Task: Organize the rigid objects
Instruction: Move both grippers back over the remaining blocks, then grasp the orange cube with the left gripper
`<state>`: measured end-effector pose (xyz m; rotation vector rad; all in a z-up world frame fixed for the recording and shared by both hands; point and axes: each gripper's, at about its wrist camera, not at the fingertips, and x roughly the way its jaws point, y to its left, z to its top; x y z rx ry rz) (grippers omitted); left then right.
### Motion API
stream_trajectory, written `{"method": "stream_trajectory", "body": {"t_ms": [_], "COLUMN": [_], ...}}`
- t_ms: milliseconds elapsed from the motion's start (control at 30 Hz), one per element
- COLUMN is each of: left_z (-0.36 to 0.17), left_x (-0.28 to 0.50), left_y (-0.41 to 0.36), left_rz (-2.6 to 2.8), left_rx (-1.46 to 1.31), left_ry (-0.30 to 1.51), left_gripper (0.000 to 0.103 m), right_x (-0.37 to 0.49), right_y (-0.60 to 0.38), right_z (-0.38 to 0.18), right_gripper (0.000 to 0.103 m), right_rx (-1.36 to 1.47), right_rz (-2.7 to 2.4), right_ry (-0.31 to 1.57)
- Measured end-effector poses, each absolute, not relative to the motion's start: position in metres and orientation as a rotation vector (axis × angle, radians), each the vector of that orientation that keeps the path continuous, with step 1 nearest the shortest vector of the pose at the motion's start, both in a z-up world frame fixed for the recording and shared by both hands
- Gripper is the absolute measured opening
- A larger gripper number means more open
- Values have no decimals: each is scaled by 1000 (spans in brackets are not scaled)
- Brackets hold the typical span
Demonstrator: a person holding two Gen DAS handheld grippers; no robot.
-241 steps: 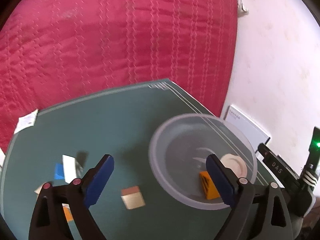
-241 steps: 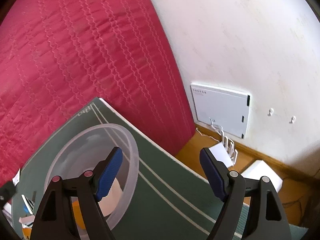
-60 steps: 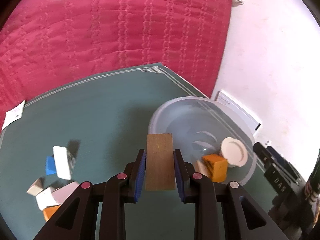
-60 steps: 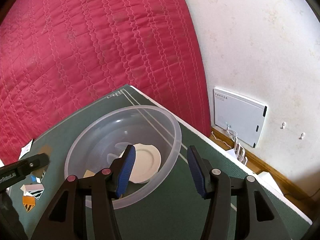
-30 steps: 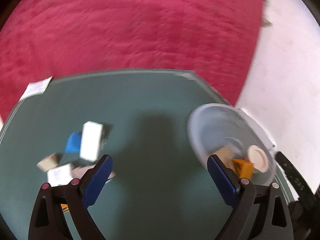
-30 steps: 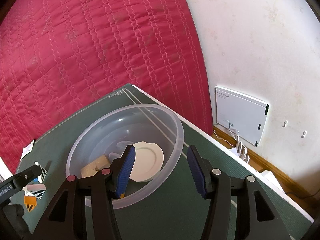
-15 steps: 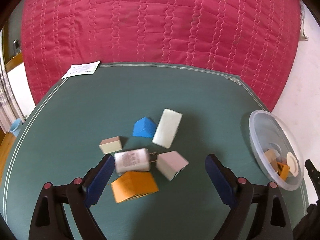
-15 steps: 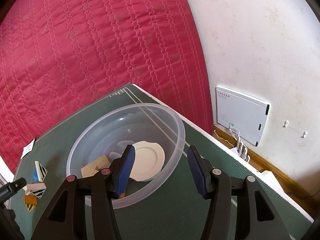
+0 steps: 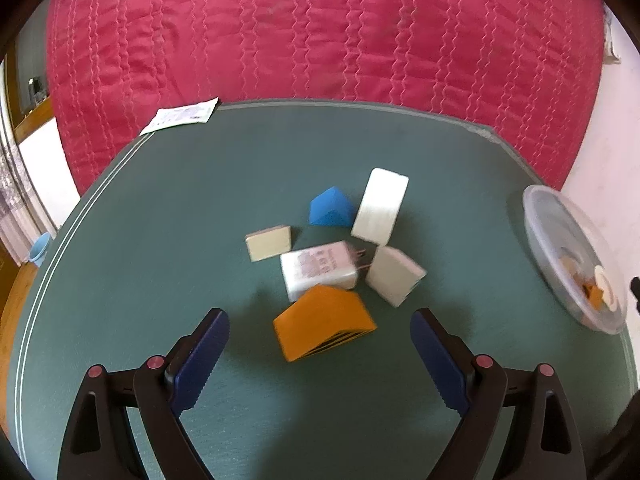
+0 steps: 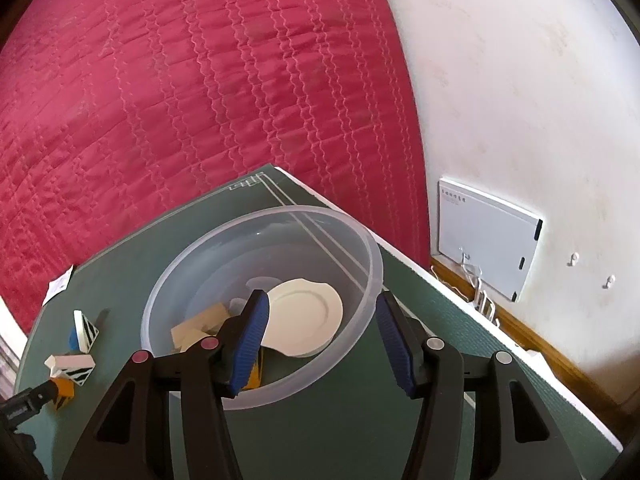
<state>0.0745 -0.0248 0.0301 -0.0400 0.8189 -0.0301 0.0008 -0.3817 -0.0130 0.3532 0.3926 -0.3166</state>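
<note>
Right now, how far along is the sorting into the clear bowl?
Done: the clear bowl already holds a white disc, a tan block and an orange piece. In hand: nothing; the left claw is open over the orange wedge, the right claw open at the bowl. Left: six pieces, including the charger and blue block.

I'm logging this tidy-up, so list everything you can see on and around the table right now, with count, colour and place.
orange block: 1, orange with black stripes, nearest the left gripper
charger: 1, white, prongs out, middle of the cluster
white blocks: 2, one tall at the back, one right of the charger
blue block: 1, back of the cluster
tan block: 1, left of the charger
bowl: 1, clear plastic, table corner; holds a white saucer, a tan piece, an orange piece
paper slip: 1, white, far table edge
table: 1, green
quilt: 1, red, behind
wall panel: 1, white
left gripper: jaws open, empty
right gripper: jaws open across the bowl's near rim
</note>
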Motion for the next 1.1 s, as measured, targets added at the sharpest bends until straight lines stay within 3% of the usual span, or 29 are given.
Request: {"method": "stream_trajectory", "body": {"t_ms": [267, 1033, 1100], "left_z": [18, 18, 18], "left_x": [83, 71, 74], "left_y": [-19, -44, -47], "left_rz": [-61, -395, -361], "left_rx": [-37, -16, 4], "left_ry": [856, 905, 903], "left_gripper": [87, 86, 81], "right_x": [-7, -7, -8], "right_y": [-371, -327, -325], "right_z": [-10, -15, -15], "right_gripper": [58, 59, 59], "right_rx": [355, 261, 258], "right_rz": [-252, -92, -87], "right_ry": [415, 489, 491]}}
